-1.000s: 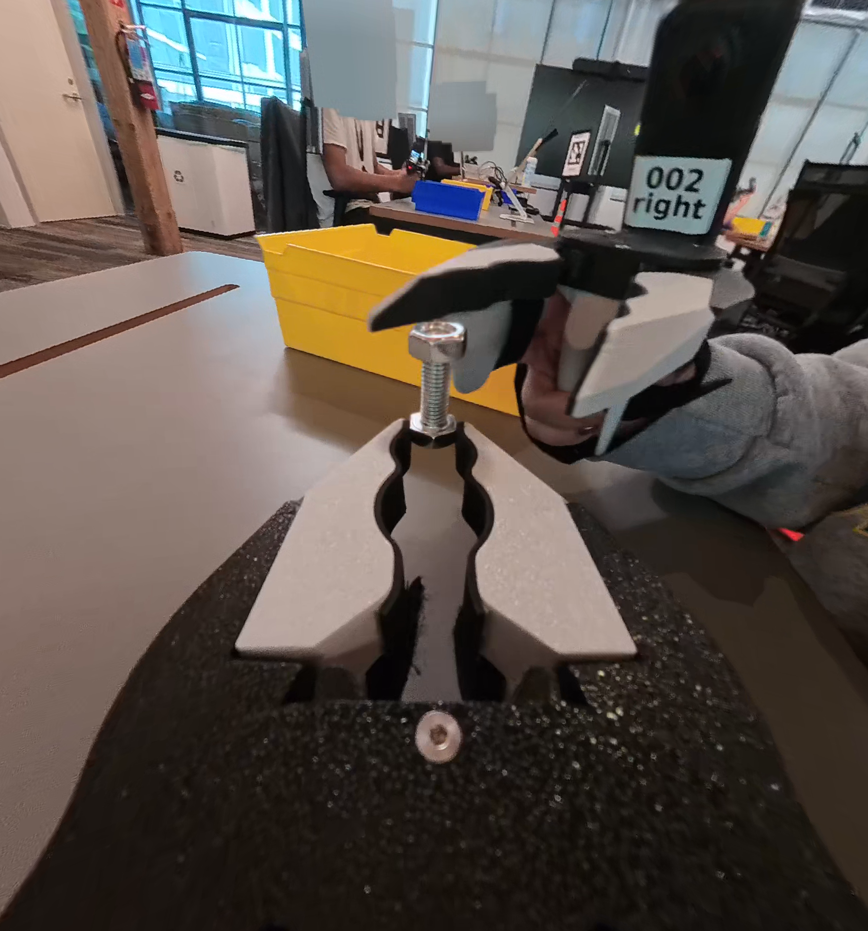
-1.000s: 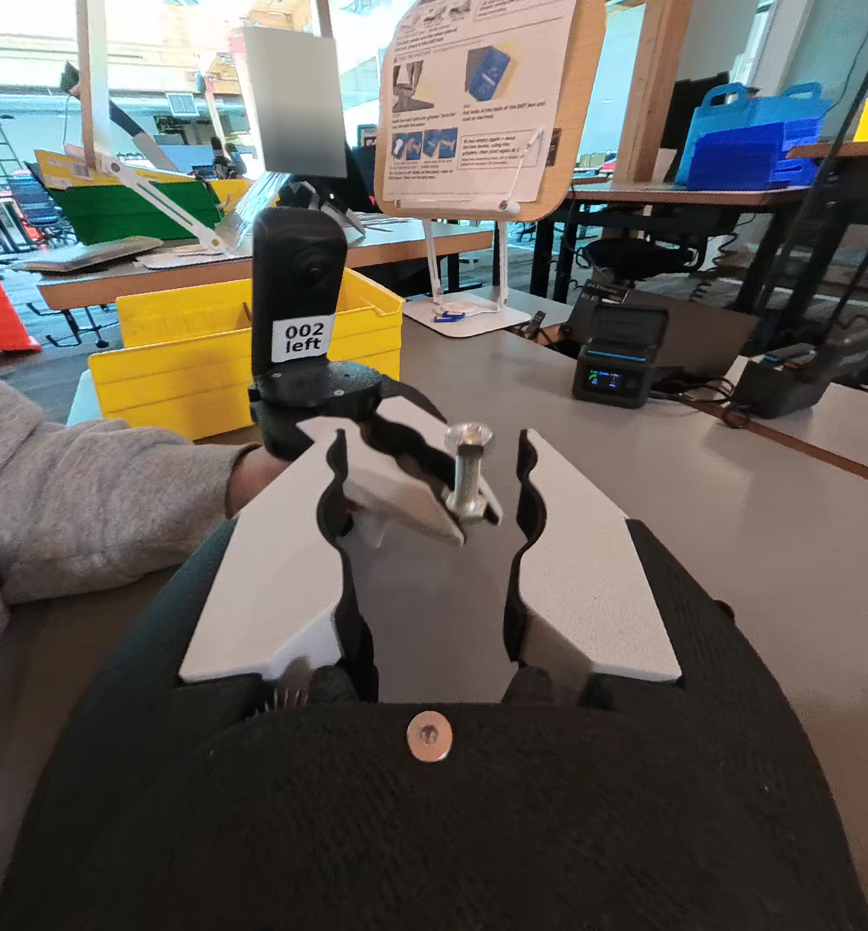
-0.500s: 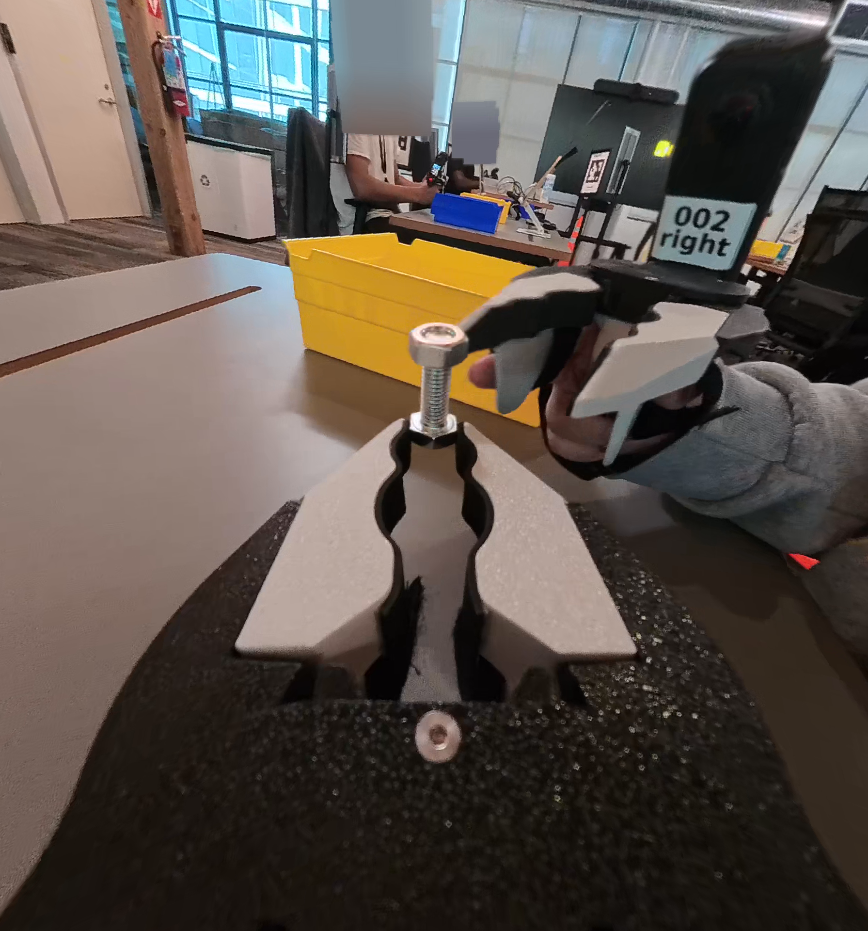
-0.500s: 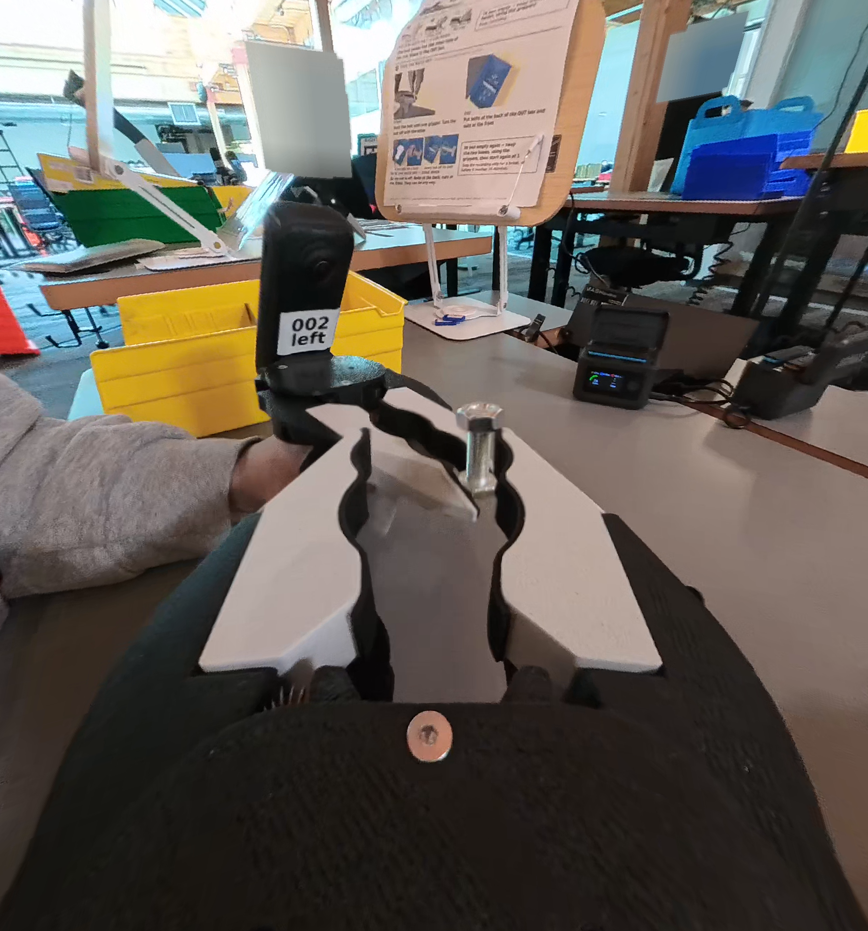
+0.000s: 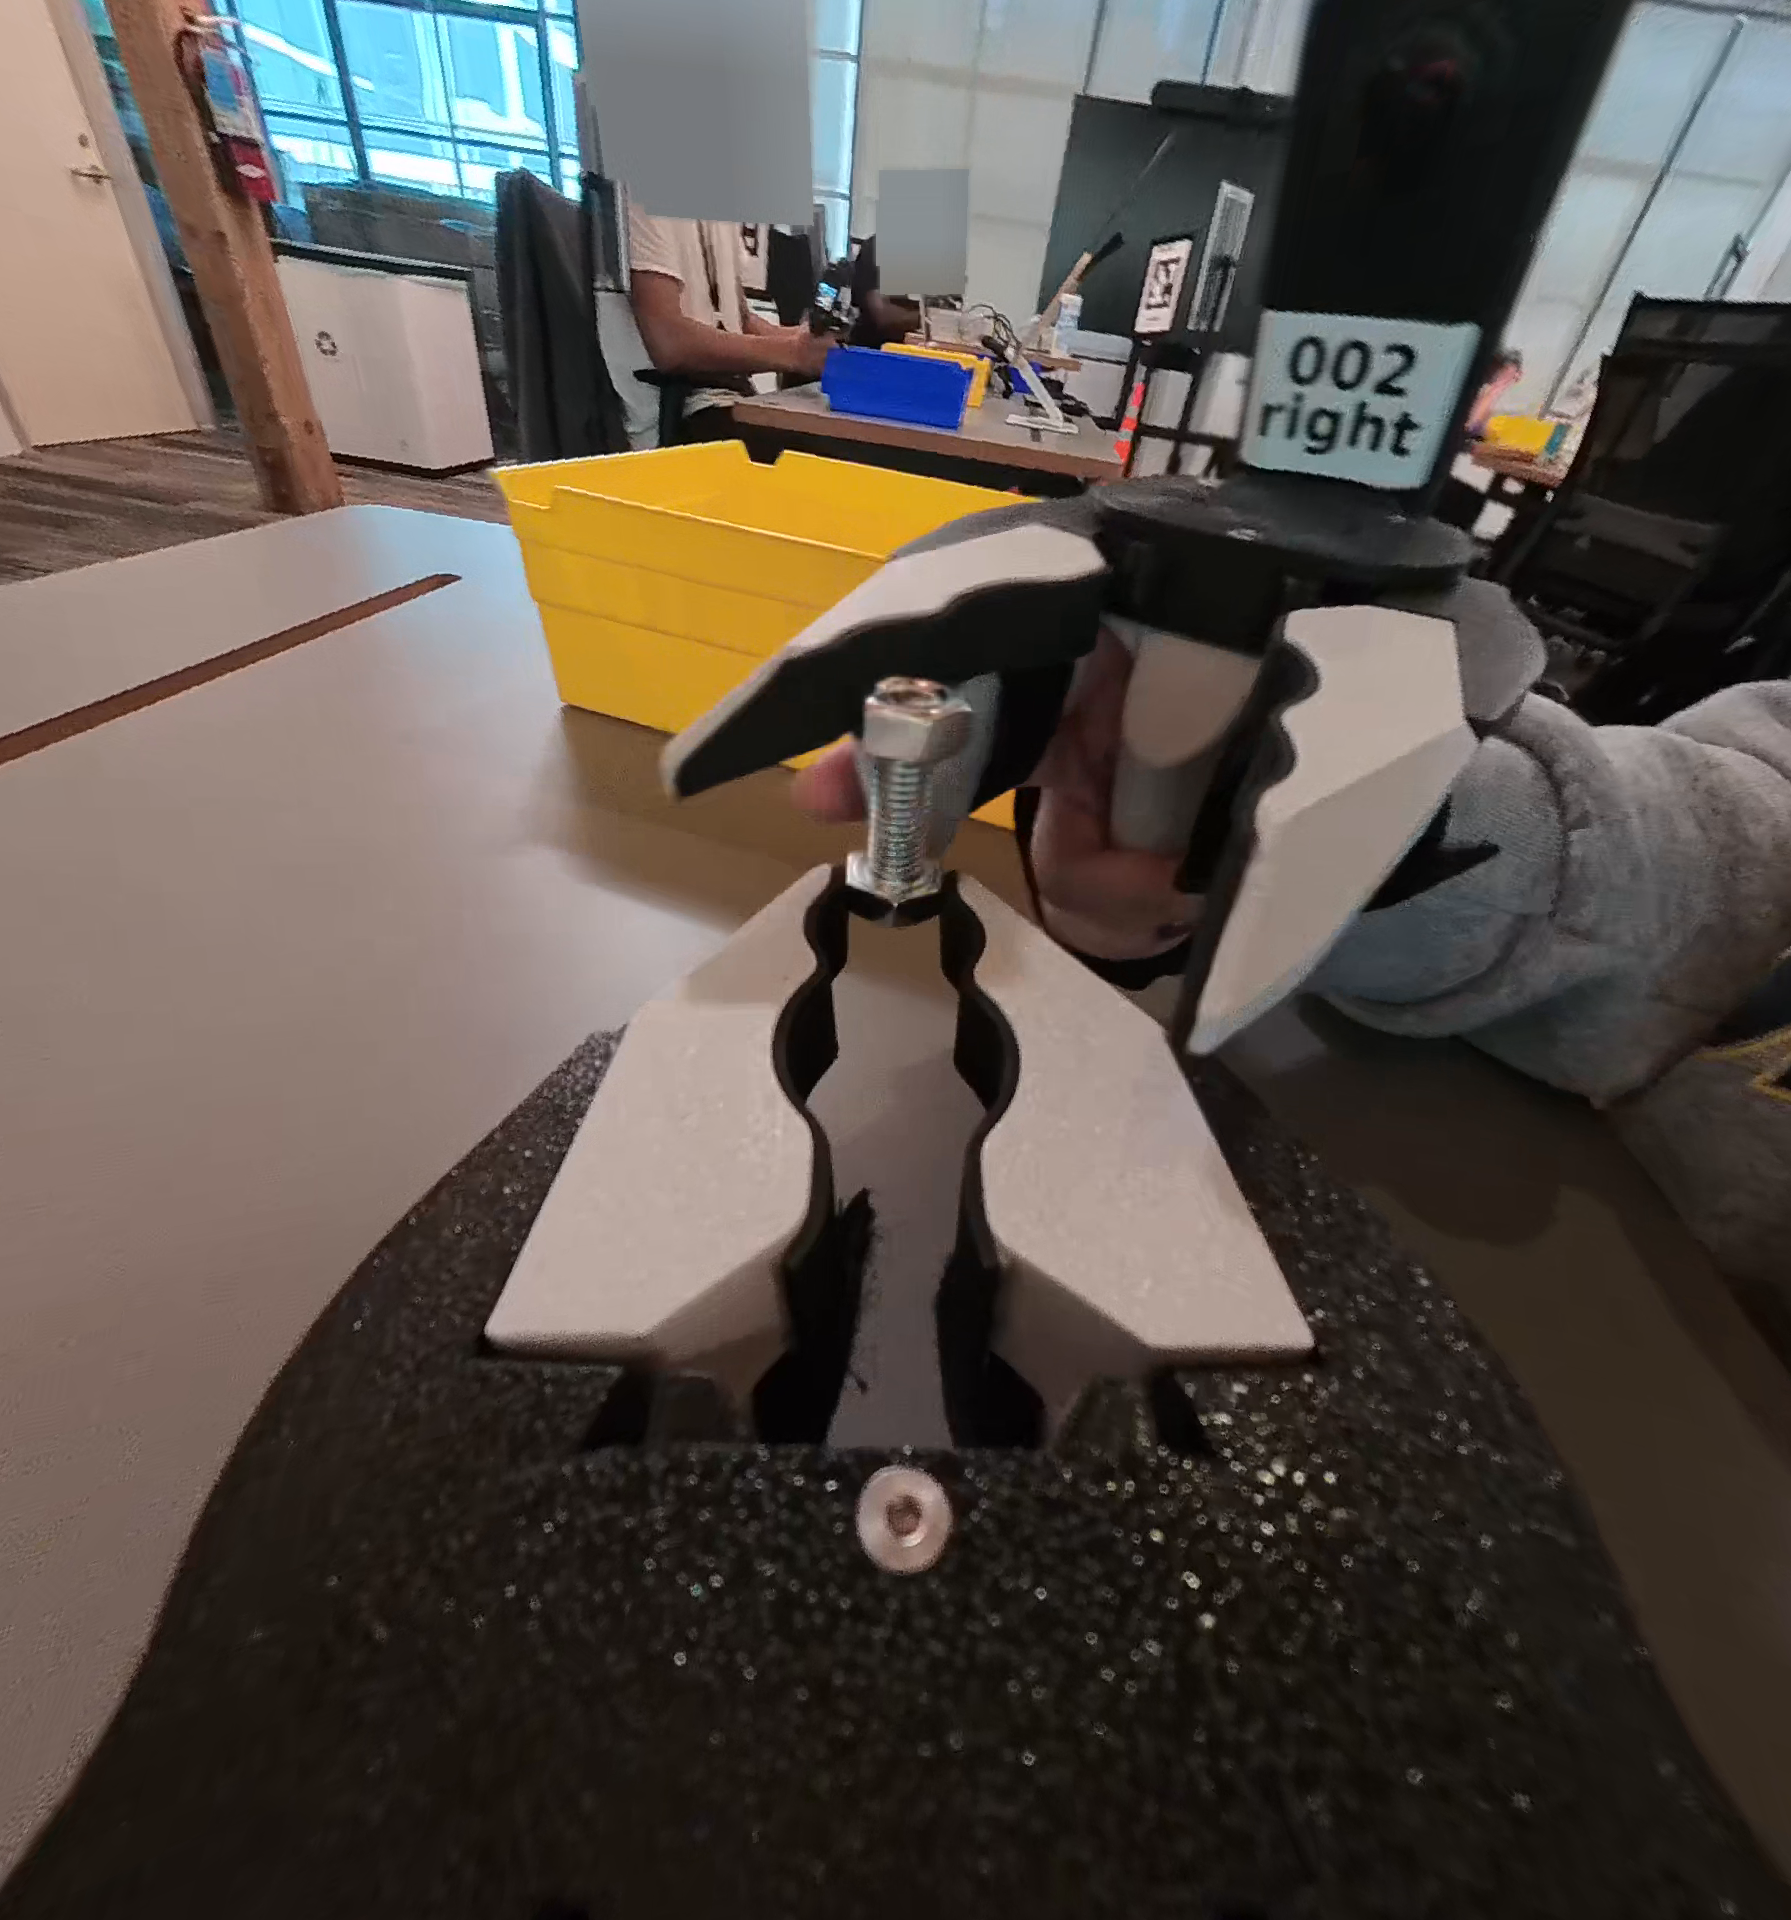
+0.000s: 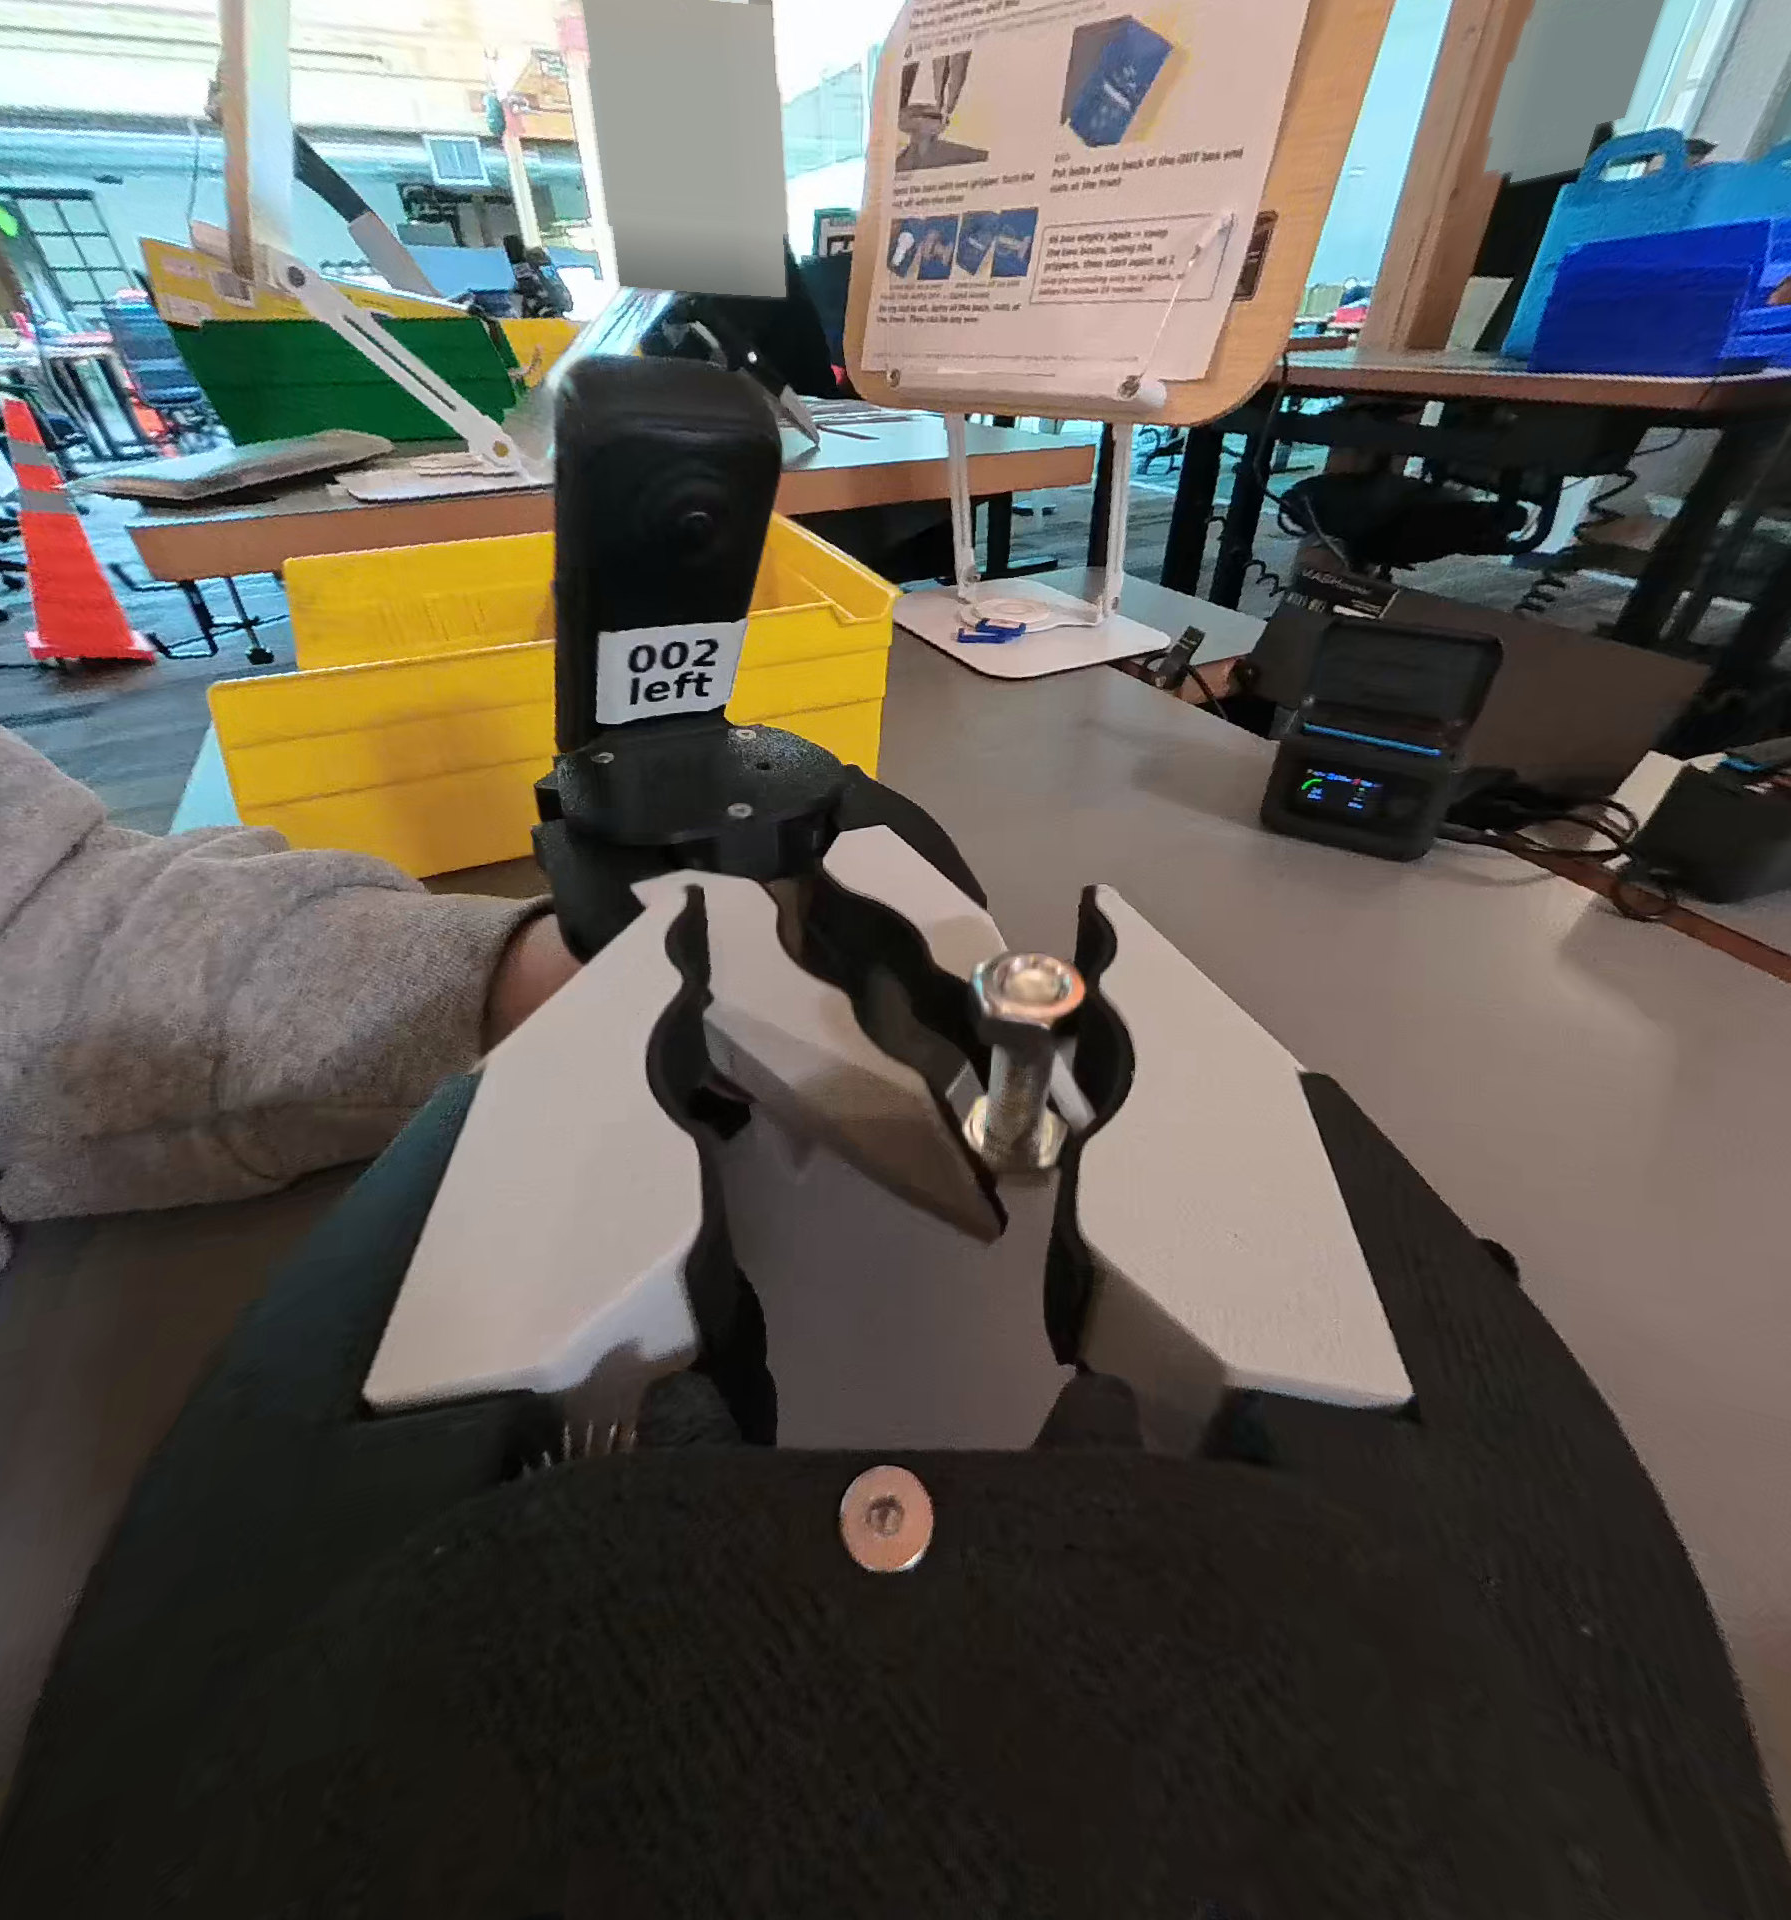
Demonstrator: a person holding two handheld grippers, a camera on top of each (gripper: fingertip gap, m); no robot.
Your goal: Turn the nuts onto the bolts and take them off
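A silver bolt (image 5: 906, 800) stands upright, hex head on top, with a nut (image 5: 893, 891) at its lower end. My left gripper (image 5: 896, 906) is shut on the nut at its fingertips and holds it above the brown table (image 5: 247, 935). My right gripper (image 6: 891, 914) is open, with the bolt head (image 6: 1026, 992) between its fingers, close to the right one; the nut (image 6: 1016, 1138) shows below. In the left wrist view one right-gripper finger (image 5: 901, 623) lies just behind the bolt head. I cannot tell whether it touches.
A yellow bin (image 5: 683, 561) stands on the table behind the bolt; it also shows in the right wrist view (image 6: 434, 717). A paper stand (image 6: 1057, 208), a small black printer (image 6: 1379, 748) and a black device with cables (image 6: 1753, 831) are at the right. Grey sleeves hold both grippers.
The right gripper's jaws narrowed half a second ago and have opened wide again. It has moved forward, so the bolt head sits deeper between its fingers. The left gripper keeps its hold.
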